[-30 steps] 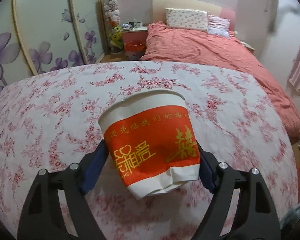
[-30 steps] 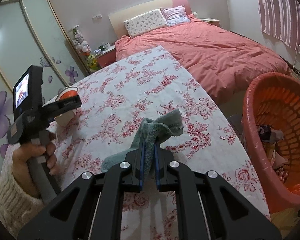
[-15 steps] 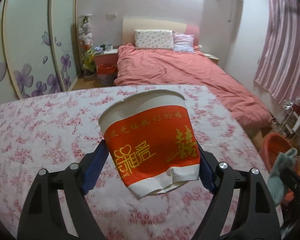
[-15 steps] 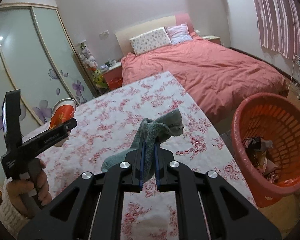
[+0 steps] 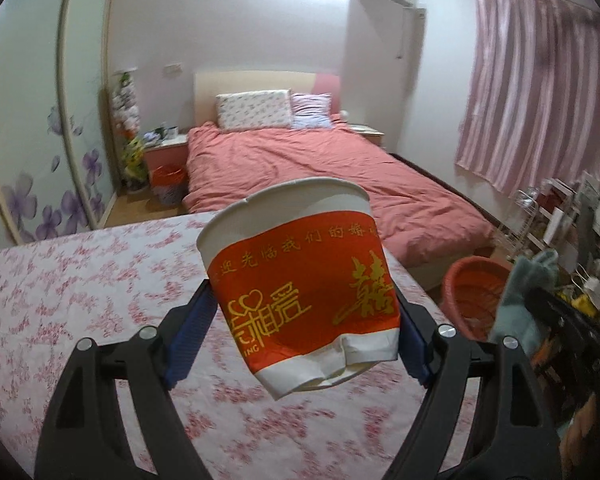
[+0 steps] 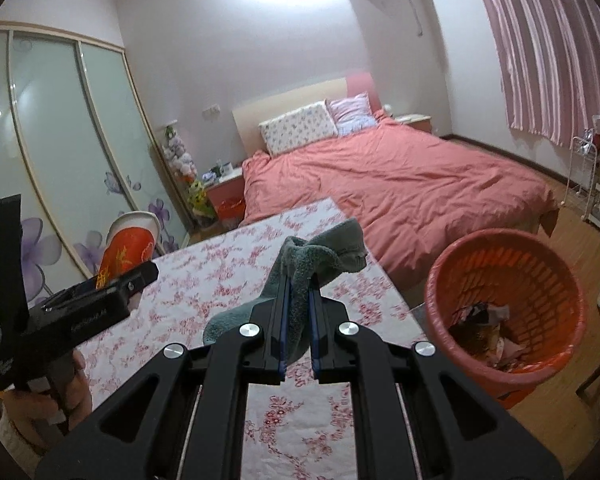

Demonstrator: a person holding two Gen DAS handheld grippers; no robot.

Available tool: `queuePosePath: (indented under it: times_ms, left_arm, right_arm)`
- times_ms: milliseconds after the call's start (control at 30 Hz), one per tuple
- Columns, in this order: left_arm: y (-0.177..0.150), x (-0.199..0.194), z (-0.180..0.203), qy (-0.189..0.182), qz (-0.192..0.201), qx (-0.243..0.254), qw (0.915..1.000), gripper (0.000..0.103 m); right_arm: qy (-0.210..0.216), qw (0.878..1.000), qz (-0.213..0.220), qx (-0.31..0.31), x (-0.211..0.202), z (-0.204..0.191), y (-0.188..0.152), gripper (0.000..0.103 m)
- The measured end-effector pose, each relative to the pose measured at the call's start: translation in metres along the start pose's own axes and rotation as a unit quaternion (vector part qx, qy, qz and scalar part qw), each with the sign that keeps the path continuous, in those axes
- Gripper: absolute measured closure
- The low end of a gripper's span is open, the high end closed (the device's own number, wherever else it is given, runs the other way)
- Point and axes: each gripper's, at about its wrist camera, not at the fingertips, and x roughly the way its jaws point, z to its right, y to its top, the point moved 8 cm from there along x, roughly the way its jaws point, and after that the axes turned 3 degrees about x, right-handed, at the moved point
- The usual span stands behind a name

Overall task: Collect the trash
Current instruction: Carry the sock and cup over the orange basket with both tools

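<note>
Both cup (image 5: 300, 280) sides hide behind left gripper (image 5: 300, 344) pads (image 5: 186, 340).

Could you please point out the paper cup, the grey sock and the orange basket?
paper cup (image 5: 300, 292), left wrist view, on its red printed band.
grey sock (image 6: 320, 256), right wrist view, on the bunched fabric above the jaws.
orange basket (image 6: 540, 280), right wrist view, on its inner far wall.

Smooth paper cup (image 5: 300, 280), fuzzy terry cloth (image 6: 300, 280), glossy latticed plastic basket (image 6: 504, 312), matt cotton tablecloth (image 6: 228, 280).
</note>
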Motion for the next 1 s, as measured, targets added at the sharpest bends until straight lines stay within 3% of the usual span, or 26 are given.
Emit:
queuePosePath:
  times_ms: [467, 1000]
  left_arm:
    - [0.008, -0.019, 0.087, -0.066, 0.017, 0.056, 0.9961, 0.024]
    - [0.002, 0.017, 0.178, -0.135, -0.003, 0.085, 0.9872, 0.024]
  right_arm:
    - [-0.053, 0.996, 0.072, 0.019, -0.041, 0.056, 0.033, 0.094]
    - [-0.109, 0.989, 0.088, 0.052, -0.041, 0.115, 0.037, 0.094]
